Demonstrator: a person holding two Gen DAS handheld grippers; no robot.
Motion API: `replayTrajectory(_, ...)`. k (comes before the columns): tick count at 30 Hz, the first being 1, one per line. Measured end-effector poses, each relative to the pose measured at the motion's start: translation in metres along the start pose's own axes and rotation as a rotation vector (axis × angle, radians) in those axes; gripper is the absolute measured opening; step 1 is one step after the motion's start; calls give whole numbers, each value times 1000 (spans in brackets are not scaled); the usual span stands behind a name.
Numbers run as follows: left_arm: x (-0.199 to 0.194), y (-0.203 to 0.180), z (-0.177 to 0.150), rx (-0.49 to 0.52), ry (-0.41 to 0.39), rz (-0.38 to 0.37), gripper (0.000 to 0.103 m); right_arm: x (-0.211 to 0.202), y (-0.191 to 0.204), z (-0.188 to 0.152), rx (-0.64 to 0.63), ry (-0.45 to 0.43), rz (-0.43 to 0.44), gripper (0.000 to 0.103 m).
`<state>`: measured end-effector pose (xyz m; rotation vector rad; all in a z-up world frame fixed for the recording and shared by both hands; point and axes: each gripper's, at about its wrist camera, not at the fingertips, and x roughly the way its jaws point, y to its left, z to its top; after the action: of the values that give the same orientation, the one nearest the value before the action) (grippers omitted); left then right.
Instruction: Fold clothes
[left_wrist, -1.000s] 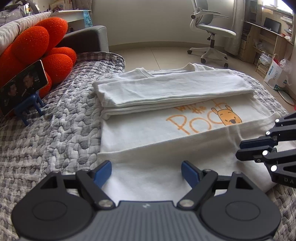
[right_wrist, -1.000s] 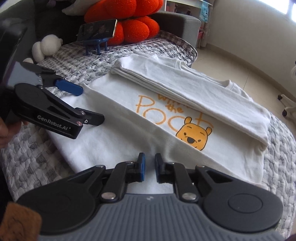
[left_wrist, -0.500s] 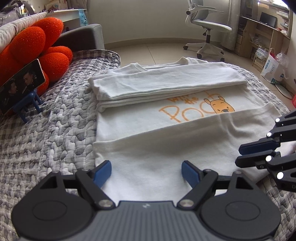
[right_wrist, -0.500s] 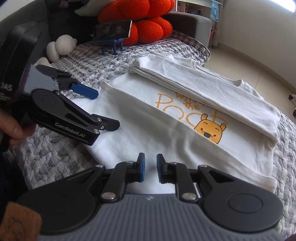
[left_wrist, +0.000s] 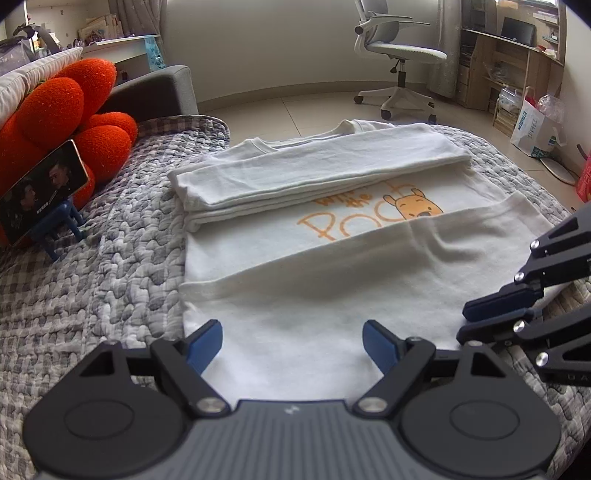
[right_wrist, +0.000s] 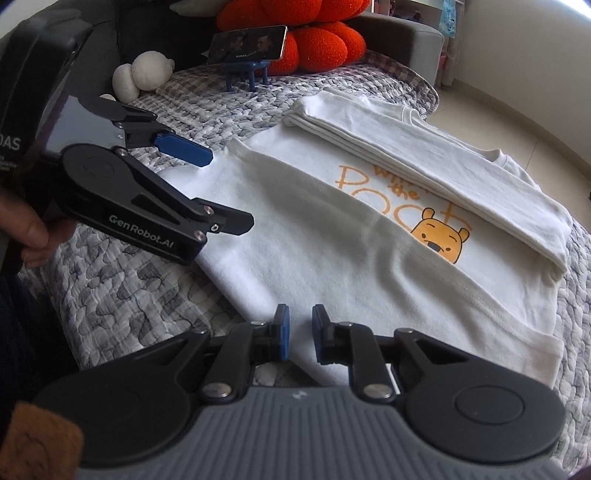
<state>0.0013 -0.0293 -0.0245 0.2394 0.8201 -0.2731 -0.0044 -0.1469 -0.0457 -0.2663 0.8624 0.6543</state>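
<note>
Quilted grey bedspread (left_wrist: 110, 266), soft white T-shirt (left_wrist: 314, 295); left tongs (left_wrist: 291, 341) wide, right tongs (right_wrist: 300, 332) near-closed, empty.

Black left gripper with blue pads (left_wrist: 292, 341) gapes wide, empty; black right gripper (right_wrist: 300, 330) nearly closed (narrow gap, nothing pinched), both angled downward.

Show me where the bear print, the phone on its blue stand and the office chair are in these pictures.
bear print (right_wrist: 441, 242): right wrist view, on the bear's yellow face.
phone (right_wrist: 247, 43): right wrist view, on the middle of its screen.
office chair (left_wrist: 404, 51): left wrist view, on the seat cushion.
</note>
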Motion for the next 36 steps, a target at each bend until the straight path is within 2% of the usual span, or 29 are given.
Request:
replayTrajectory(4, 5, -6, -3, 21, 14, 0, 84, -4, -1, -1, 16, 0, 24, 19)
replayTrajectory(7, 7, -6, -4, 16, 19, 0, 84, 1, 3, -3, -6, 22, 11, 19)
replayTrajectory(12, -5, -6, -5, 13, -14, -6, 84, -5, 4, -4, -8, 2, 9, 19)
replayTrajectory(18, 3, -10, -8, 24, 12, -7, 84, 0, 7, -6, -34, 23, -15, 18)
replayTrajectory(27, -4, 11, -13, -44, 15, -5, 84, -13, -6, -17, 23, 18, -28, 17)
replayTrajectory(31, -9, 29, -20, -132, 13, -62, 84, -21, -15, -23, 50, 14, -42, 17)
replayTrajectory(36, -16, 45, -27, -173, 11, -132, 84, -29, -26, -33, 89, 17, -66, 17)
